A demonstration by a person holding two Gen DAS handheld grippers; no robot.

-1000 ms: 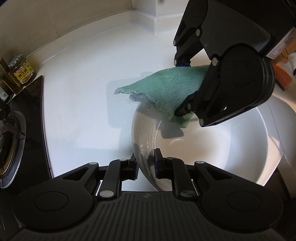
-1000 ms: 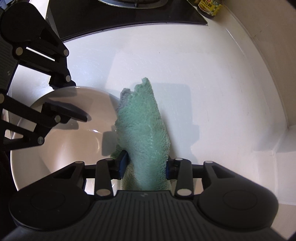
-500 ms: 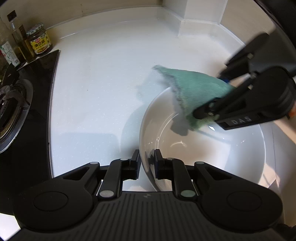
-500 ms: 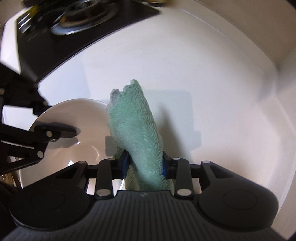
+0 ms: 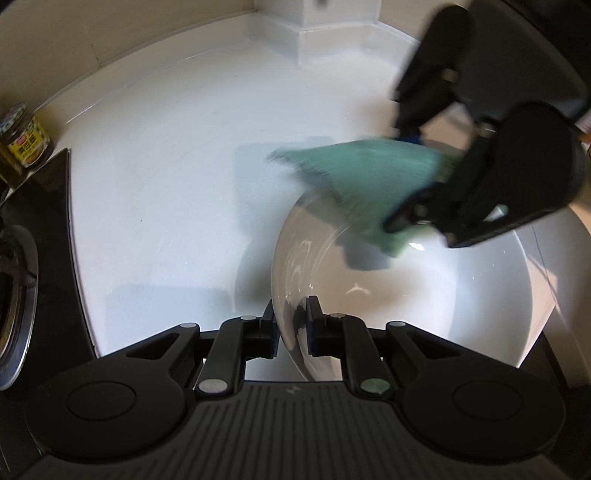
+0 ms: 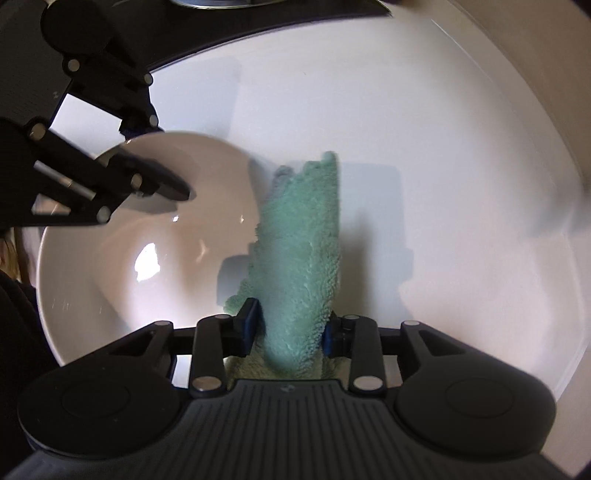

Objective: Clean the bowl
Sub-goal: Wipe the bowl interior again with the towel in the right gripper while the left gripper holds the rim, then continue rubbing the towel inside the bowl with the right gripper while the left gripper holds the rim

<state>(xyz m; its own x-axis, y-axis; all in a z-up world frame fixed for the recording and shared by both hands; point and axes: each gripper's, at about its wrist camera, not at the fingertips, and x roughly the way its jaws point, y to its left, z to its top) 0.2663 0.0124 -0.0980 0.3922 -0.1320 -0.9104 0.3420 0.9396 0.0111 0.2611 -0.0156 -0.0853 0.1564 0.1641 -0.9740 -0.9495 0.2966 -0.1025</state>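
A white bowl [image 5: 406, 314] stands on the white counter, and my left gripper [image 5: 291, 314] is shut on its near rim, the jaws closing, one finger inside and one outside. My right gripper [image 6: 291, 317] is shut on a green fluffy cloth [image 6: 299, 240] while its jaws are opening. The cloth sticks out past the fingers and hangs over the bowl's [image 6: 110, 280] edge. In the left wrist view the cloth [image 5: 362, 173] is blurred and lies across the far rim, under the right gripper [image 5: 402, 181]. In the right wrist view the left gripper [image 6: 162, 158] grips the bowl's far rim.
The white counter [image 5: 166, 166] spreads to the left of the bowl, up to the wall and a corner column [image 5: 332, 22]. A black hob [image 5: 37, 221] with a burner [image 5: 14, 295] borders the counter, and a jar [image 5: 24, 146] stands beside it.
The right gripper has swept the cloth back and forth along the bowl's far rim, and the cloth is now blurred. The left gripper stays on the near rim.
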